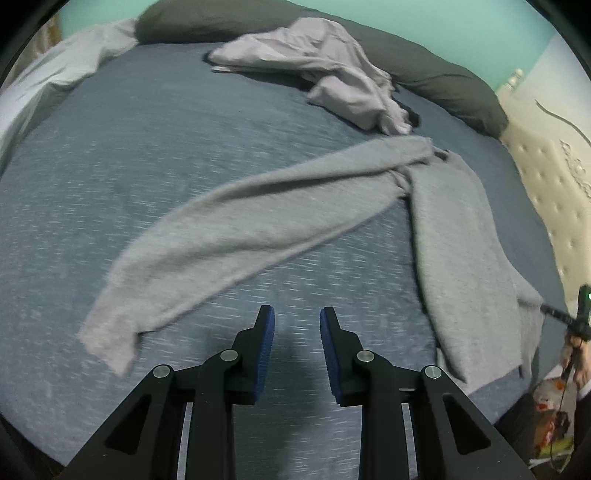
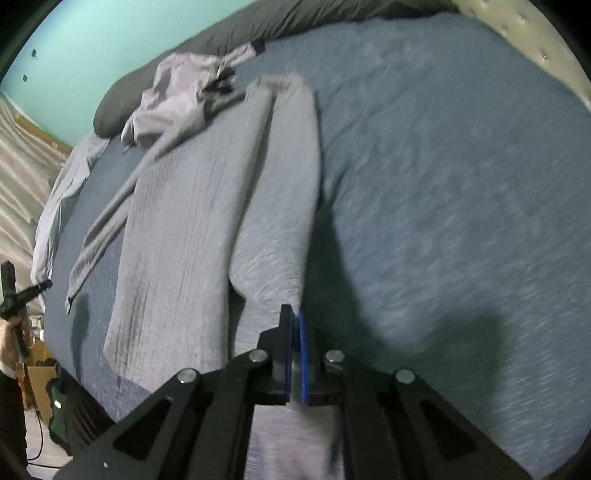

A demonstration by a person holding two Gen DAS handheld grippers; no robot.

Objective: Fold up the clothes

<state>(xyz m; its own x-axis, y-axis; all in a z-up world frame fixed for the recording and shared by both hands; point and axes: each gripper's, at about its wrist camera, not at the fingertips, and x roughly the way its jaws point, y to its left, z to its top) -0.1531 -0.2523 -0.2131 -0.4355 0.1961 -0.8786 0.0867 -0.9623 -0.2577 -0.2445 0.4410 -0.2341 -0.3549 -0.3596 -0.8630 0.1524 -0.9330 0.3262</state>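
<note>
- Grey knit fabric, a long-sleeved sweater [image 2: 207,206], is spread on the blue bedsheet [image 2: 461,184], its body running lengthwise from the near edge of the bed toward the dark pillow [image 2: 229,33] at the far edge.
- One sleeve [image 1: 236,221] is seen in the left wrist view stretched out slantwise across the sheet, its cuff end lying just beyond and to the left of the left gripper [image 1: 297,325].
- The left gripper is empty, its jaws narrowly parted over bare sheet, with no cloth between the blue pads.
- The right gripper [image 2: 295,325] is closed tight, and the sweater's near hem appears pinched between its pads, cloth showing both beyond the fingertips and beneath the jaws.
- A folded-over side of the sweater runs straight away from the right gripper, so the garment's long axis is roughly in line with that gripper's fingers.
- A second, paler lilac garment [image 1: 317,62] is heaped near the pillow at the far edge and looks unfolded.
- The coming move is judged to turn on the outstretched sleeve: the left gripper is the nearer one, and the cuff would have to be taken and carried across toward the body.
- Both views are blurred, so fine creases cannot be made out.
</note>
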